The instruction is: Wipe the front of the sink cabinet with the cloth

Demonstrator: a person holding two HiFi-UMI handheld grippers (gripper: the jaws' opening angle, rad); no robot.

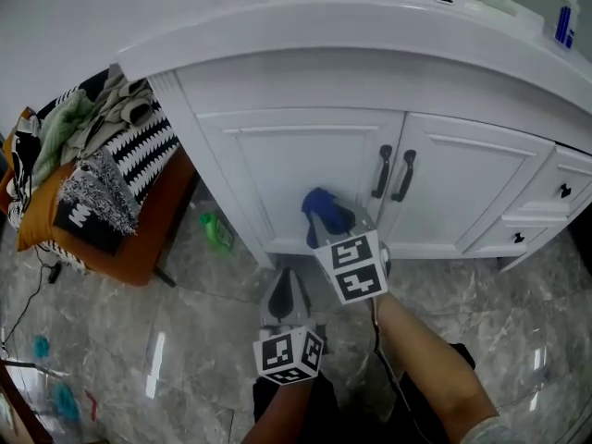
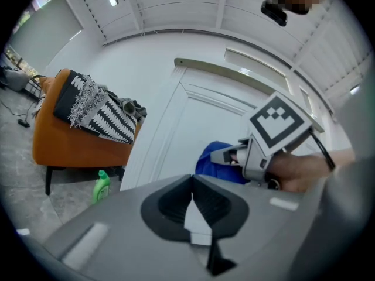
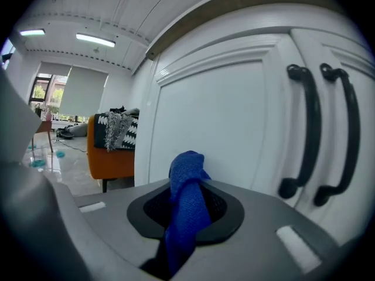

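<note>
My right gripper [image 1: 335, 222] is shut on a blue cloth [image 1: 324, 213], whose bunched end touches the lower part of the left door [image 1: 305, 169] of the white sink cabinet. In the right gripper view the blue cloth [image 3: 186, 206] stands up between the jaws just before the left door [image 3: 222, 127]. The left gripper [image 1: 285, 289] is shut and empty, held low over the floor in front of the cabinet. From the left gripper view I see the blue cloth [image 2: 217, 164] and the right gripper's marker cube [image 2: 280, 123] ahead.
Two black door handles [image 1: 394, 174] sit at the middle of the cabinet; drawers with black knobs [image 1: 562, 191] are to the right. An orange chair [image 1: 111, 220] piled with clothes stands at left, a green bottle [image 1: 217, 231] on the marble floor beside it.
</note>
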